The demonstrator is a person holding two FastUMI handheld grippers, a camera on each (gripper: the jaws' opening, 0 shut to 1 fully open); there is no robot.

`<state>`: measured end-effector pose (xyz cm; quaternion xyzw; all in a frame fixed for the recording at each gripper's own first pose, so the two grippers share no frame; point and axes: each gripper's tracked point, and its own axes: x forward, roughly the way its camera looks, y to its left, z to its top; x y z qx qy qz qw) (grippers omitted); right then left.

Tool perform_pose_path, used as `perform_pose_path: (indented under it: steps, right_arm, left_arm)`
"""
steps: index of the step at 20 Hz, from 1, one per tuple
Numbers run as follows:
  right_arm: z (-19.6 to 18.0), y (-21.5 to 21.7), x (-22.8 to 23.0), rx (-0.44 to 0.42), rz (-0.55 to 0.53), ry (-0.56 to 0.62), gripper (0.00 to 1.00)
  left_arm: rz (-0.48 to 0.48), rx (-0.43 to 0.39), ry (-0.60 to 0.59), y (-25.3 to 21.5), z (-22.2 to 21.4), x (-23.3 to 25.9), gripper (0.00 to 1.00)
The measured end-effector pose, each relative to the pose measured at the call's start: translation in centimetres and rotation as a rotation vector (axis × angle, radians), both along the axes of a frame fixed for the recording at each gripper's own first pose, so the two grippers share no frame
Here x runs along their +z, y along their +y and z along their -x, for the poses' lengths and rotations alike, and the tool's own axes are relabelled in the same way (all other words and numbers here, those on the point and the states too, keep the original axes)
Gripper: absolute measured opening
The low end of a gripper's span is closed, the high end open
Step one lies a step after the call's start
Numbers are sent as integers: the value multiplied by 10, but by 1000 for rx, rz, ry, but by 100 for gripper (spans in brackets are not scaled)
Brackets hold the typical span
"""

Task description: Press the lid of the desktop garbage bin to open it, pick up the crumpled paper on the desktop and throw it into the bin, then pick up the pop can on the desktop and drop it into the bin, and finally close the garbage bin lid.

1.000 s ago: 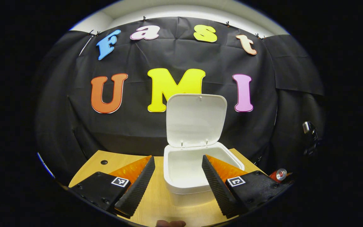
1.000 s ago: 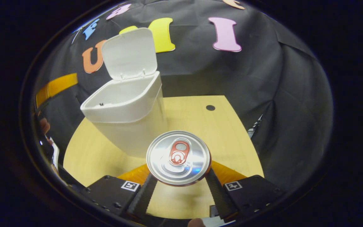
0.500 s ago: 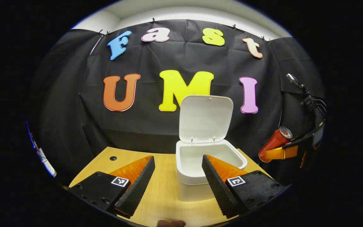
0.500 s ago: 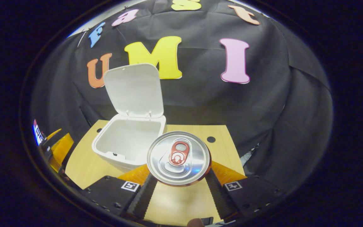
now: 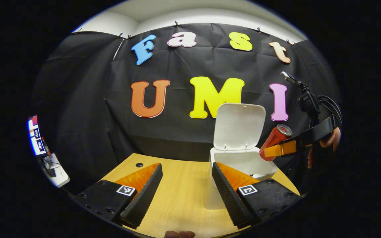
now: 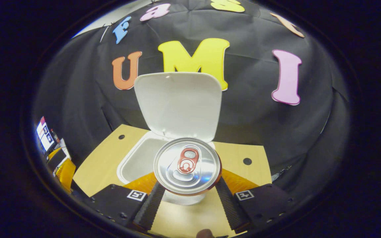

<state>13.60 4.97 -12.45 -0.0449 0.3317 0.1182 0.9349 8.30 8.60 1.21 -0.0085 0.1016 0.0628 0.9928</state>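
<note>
Risk at this stage centres on the release. The right gripper (image 6: 187, 195) is clamped on the pop can (image 6: 187, 165), one finger pressed to each side of it, and in the right gripper view the can's top overlaps the mouth of the garbage bin (image 6: 137, 162). In the left gripper view the pop can (image 5: 274, 140) hangs tilted at the bin's 1 o'clock edge, just beside the raised lid (image 5: 239, 126), so it appears nearer the rim than the centre. If the fingers part here, the can could strike the bin's rim (image 5: 263, 172) and roll onto the desktop (image 5: 180, 191), or knock the lid forward so that it falls partly shut. A light bin may also shift or tip if the can lands on its wall.

Crumpled paper is not seen on the desktop; whether it lies inside the bin cannot be told.

The left gripper (image 5: 185, 190) is released, holding nothing, low over the desktop at the bin's 8 o'clock side. Its near finger overlaps the bin's front wall in that view; contact cannot be confirmed.

A cable hole (image 6: 247, 161) lies in the desktop at the bin's 3 o'clock. Nothing stands between can and opening.
</note>
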Motion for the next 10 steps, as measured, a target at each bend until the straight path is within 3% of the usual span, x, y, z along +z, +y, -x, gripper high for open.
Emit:
perform_pose_path:
  steps: [10]
  right_arm:
    - [-17, 29, -21, 44, 30, 47, 82]
  left_arm:
    - [-16, 104, -8, 30, 17, 4, 97]
